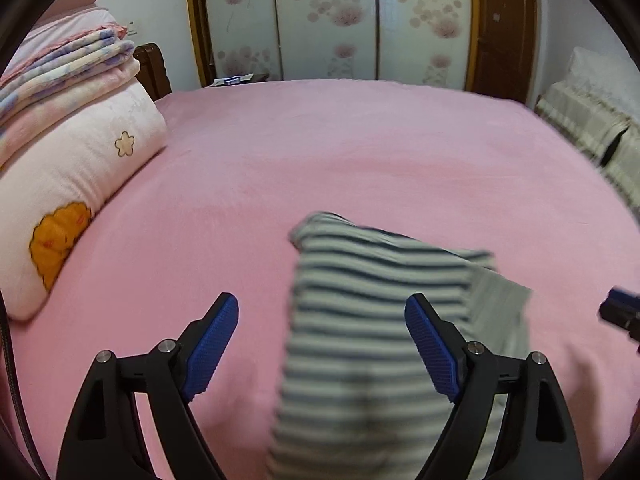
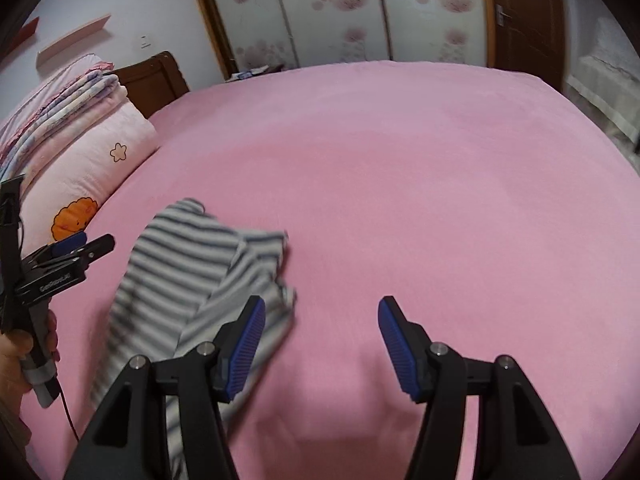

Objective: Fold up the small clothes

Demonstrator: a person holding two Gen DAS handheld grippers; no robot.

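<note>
**Both tongs standing released over a striped garment on the pink bed**

The left tongs (image 1: 322,344) are standing wide apart, their blue ribbed pads (image 1: 212,348) gripping nothing. The small grey-and-white striped knit garment (image 1: 372,320) is lying on the bed below and showing through the gap between them; neither pad is pressing on it. In the right wrist view the right tongs (image 2: 322,346) are gaping about half open and are also released, with only bare sheet between the pads; the left-hand pad (image 2: 246,350) is overlapping the garment's edge in the picture, though contact cannot be told.

The striped garment (image 2: 180,276) is lying rumpled and partly doubled over on the pink fleece bed sheet (image 2: 420,184), at the near side of the bed, blurred in both views.

At the left edge of the right wrist view, a person's hand (image 2: 18,354) is gripping the handle of the left tongs' black body, which is carrying small white lettering too blurred to read with confidence.

Farther left, a pale pink pillow with an orange flower patch (image 1: 76,200) is resting on the bed, with folded pastel blankets (image 1: 68,64) stacked above it. Beyond the bed, sliding wardrobe doors printed with pink blossoms (image 1: 332,20) are closing off the room.
</note>
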